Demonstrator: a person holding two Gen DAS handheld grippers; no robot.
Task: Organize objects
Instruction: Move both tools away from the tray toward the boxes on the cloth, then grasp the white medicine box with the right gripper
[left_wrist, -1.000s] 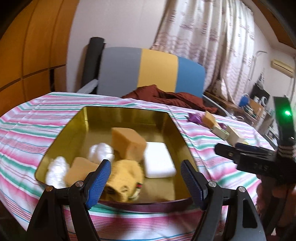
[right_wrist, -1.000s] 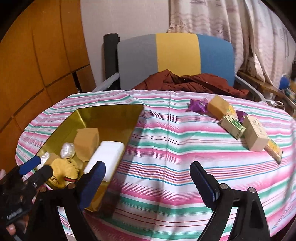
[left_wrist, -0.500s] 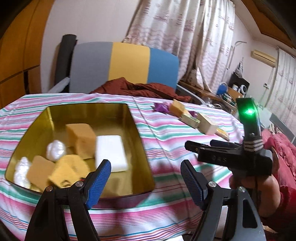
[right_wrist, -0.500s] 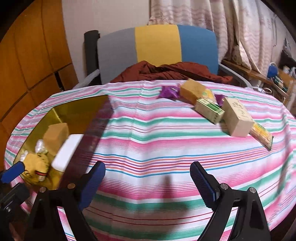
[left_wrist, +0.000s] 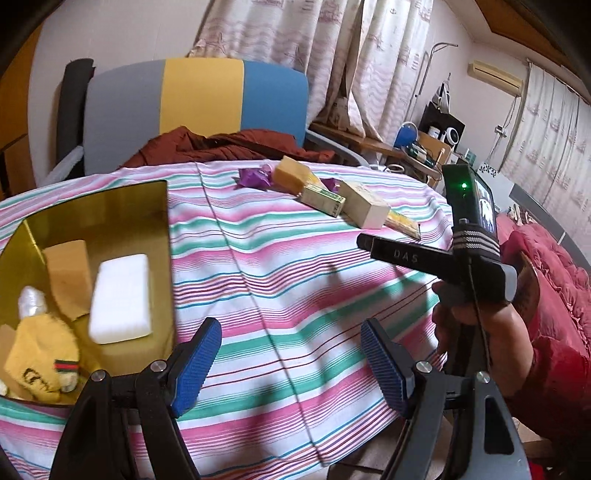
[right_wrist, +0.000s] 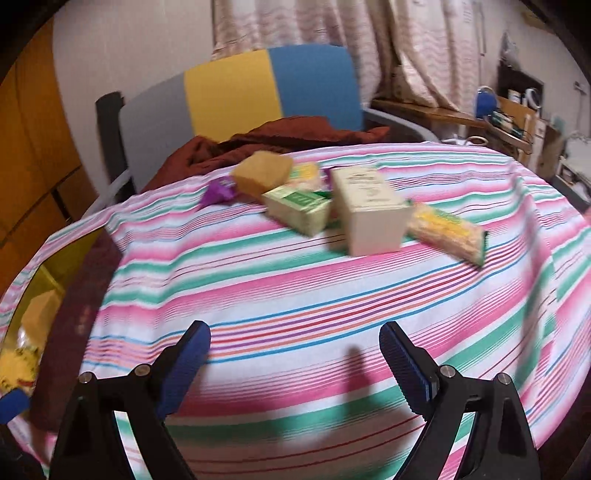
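Note:
A gold tin (left_wrist: 110, 206) at the left of the striped table holds a white block (left_wrist: 120, 297), a tan sponge (left_wrist: 68, 273), a yellow knit piece (left_wrist: 40, 358) and a white wrapped ball (left_wrist: 31, 302). Far across the cloth lie a purple wrapper (right_wrist: 218, 192), a tan sponge (right_wrist: 264, 175), a green box (right_wrist: 297, 208), a cream box (right_wrist: 369, 210) and a yellow packet (right_wrist: 448, 229). My left gripper (left_wrist: 291, 367) is open and empty above the cloth beside the tin. My right gripper (right_wrist: 295, 365) is open and empty, short of the boxes; its body (left_wrist: 436, 258) shows in the left wrist view.
A grey, yellow and blue chair (left_wrist: 195, 99) with a brown cloth (left_wrist: 221, 146) stands behind the table. A cluttered desk (left_wrist: 424, 147) is at the back right, a red quilt (left_wrist: 554, 266) at the right. The tin's edge (right_wrist: 40, 295) is at the left in the right wrist view.
Both grippers have swung right, away from the tin and toward the boxes. The tin has slid to the left edge of both views. Both stay open and empty.

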